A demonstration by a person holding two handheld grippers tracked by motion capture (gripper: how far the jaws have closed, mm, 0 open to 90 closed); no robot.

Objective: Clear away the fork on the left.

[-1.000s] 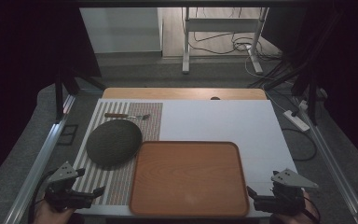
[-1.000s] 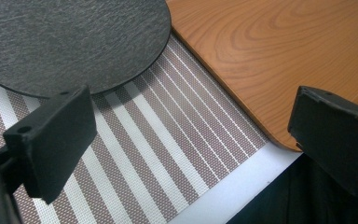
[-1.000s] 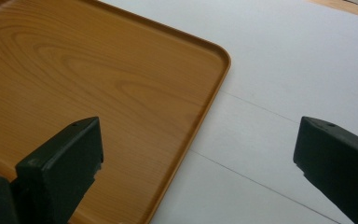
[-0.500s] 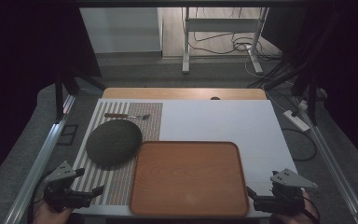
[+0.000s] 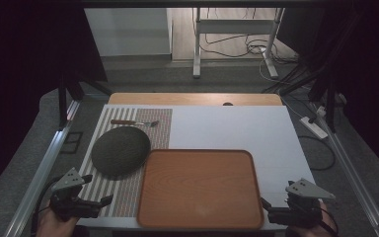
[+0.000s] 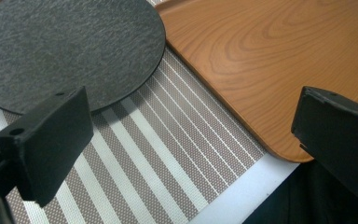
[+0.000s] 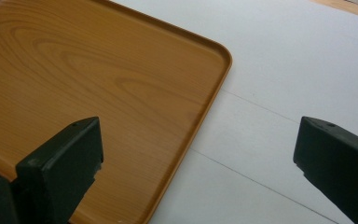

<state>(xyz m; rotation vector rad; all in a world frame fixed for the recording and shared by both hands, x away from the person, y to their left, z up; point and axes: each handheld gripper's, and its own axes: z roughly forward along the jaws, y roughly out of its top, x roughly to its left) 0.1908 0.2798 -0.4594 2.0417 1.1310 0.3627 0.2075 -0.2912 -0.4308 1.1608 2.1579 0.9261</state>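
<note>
A wooden tray (image 5: 200, 187) lies at the table's near middle, nothing on it; its grain fills much of both gripper views (image 6: 270, 56) (image 7: 88, 88). A dark round slate plate (image 5: 121, 150) (image 6: 70, 46) rests on a striped placemat (image 5: 118, 197) (image 6: 149, 163) to the tray's left. A small utensil with a reddish handle (image 5: 133, 122) lies at the mat's far end. My left gripper (image 5: 101, 202) (image 6: 191, 140) hovers open at the near left corner over the mat. My right gripper (image 5: 266, 206) (image 7: 196, 158) stands open beside the tray's near right corner.
A white sheet (image 5: 237, 128) (image 7: 298, 84) covers the tabletop right of the mat. The wooden table edge (image 5: 192, 98) shows at the back. Metal rails (image 5: 44, 163) run along both sides. Cables and a power strip (image 5: 313, 127) lie on the floor to the right.
</note>
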